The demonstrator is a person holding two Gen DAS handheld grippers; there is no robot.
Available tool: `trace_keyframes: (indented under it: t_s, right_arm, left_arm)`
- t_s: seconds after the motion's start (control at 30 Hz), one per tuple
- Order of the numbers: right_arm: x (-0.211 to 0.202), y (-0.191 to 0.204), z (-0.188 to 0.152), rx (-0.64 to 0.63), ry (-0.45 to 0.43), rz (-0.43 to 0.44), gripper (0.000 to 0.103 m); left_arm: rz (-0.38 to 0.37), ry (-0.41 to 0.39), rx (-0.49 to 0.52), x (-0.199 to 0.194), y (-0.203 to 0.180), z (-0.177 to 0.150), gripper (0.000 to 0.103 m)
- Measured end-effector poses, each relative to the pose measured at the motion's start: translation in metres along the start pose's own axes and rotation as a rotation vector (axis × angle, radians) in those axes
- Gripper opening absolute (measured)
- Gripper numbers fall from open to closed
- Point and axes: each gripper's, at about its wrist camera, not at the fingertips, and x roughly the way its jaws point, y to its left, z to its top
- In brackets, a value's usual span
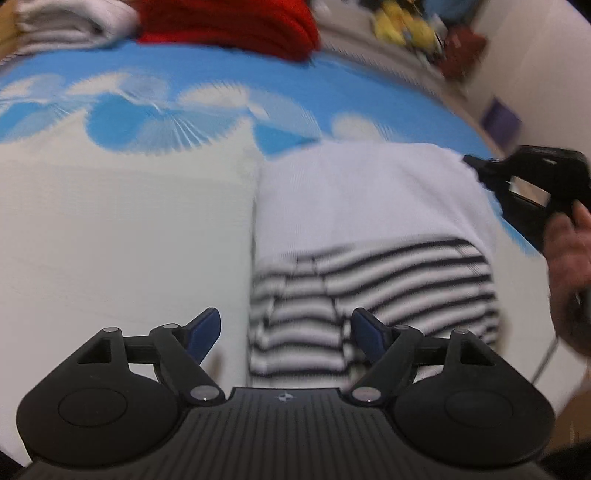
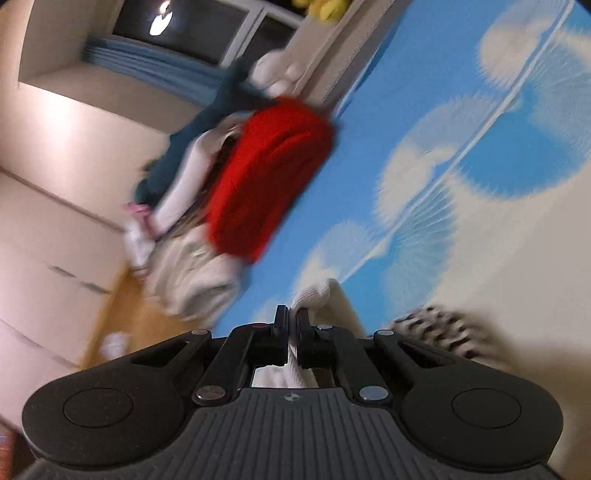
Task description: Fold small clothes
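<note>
Blue-white bedsheet, red clothes pile, window behind

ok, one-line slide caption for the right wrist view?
Right gripper shut on white garment over blue patterned sheet, red clothes behind.

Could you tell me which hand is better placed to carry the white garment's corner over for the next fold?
Probably the right: its tongs are shut on the white garment at its corner. The left tongs hang open over the striped part, gripping nothing.

Blurred yellow toys, unidentifiable
</note>
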Motion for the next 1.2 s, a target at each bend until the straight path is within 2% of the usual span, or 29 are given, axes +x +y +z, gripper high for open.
trace_keyframes:
  t_s: [0.03,0.1,0.2,0.3,0.37,0.43,0.5,0.6,0.63,0.77,0.83,0.87,0.93,1.0,1.07,1.1,1.17,1.2]
  right_arm:
    - [0.004,-0.015,0.003,0.021,0.015,-0.078,0.003]
    - [0.015,-0.039,0.004,0.026,0.065,-0.162,0.003]
    - [0.023,-0.048,-0.001,-0.019,0.106,-0.184,0.003]
    - [0.020,-0.048,-0.001,-0.029,0.082,-0.215,0.005]
    - [0.011,-0.051,0.001,-0.004,0.087,-0.175,0.006]
    - [0.003,-0.050,0.000,0.019,0.118,-0.085,0.012]
    - [-0.009,-0.039,-0.007,-0.034,0.142,-0.019,0.035]
    - [-0.020,-0.021,-0.022,-0.160,0.215,0.041,0.052]
    - [-0.023,-0.018,-0.029,-0.195,0.246,0.044,0.052]
    - [-0.025,-0.015,-0.063,-0.359,0.347,-0.041,0.051]
    - [-0.030,-0.018,-0.075,-0.398,0.385,-0.043,0.017]
    - [-0.035,-0.017,-0.077,-0.410,0.380,-0.033,0.008]
    - [-0.061,-0.009,-0.070,-0.390,0.318,0.030,0.005]
    - [-0.099,0.000,-0.059,-0.319,0.220,0.140,0.004]
    - [-0.118,-0.002,-0.060,-0.274,0.190,0.156,0.004]
    - [-0.116,-0.009,-0.065,-0.263,0.217,0.080,0.004]
    - [-0.094,-0.030,-0.078,-0.263,0.319,-0.165,0.004]
    - [-0.085,-0.040,-0.083,-0.257,0.355,-0.218,0.004]
  left_arm:
    - [-0.008,0.040,0.035,0.007,-0.002,-0.005,0.083]
    - [-0.003,0.091,0.101,0.016,-0.005,-0.015,0.084]
    - [-0.019,0.126,0.130,0.022,0.003,-0.021,0.084]
    - [-0.020,0.149,0.123,0.025,0.015,-0.023,0.084]
    - [-0.026,0.146,0.114,0.024,0.021,-0.020,0.084]
    - [-0.033,0.136,0.084,0.023,0.027,-0.018,0.084]
    - [-0.030,0.116,0.067,0.020,0.028,-0.018,0.084]
    - [-0.025,0.083,0.053,0.013,0.026,-0.023,0.084]
    - [-0.024,0.073,0.045,0.010,0.026,-0.024,0.084]
    - [-0.022,0.049,-0.003,0.001,0.026,-0.028,0.083]
    - [-0.022,0.049,-0.014,-0.003,0.024,-0.028,0.083]
    - [-0.022,0.048,-0.014,-0.005,0.023,-0.027,0.083]
    - [-0.031,0.032,-0.011,-0.010,0.021,-0.023,0.083]
    - [-0.047,0.007,-0.013,-0.016,0.019,-0.019,0.083]
    - [-0.046,0.008,-0.003,-0.016,0.016,-0.018,0.083]
    - [-0.026,0.030,0.016,-0.011,0.013,-0.019,0.083]
    - [0.031,0.114,0.063,0.004,0.010,-0.024,0.085]
    - [0.032,0.126,0.051,0.005,0.010,-0.025,0.085]
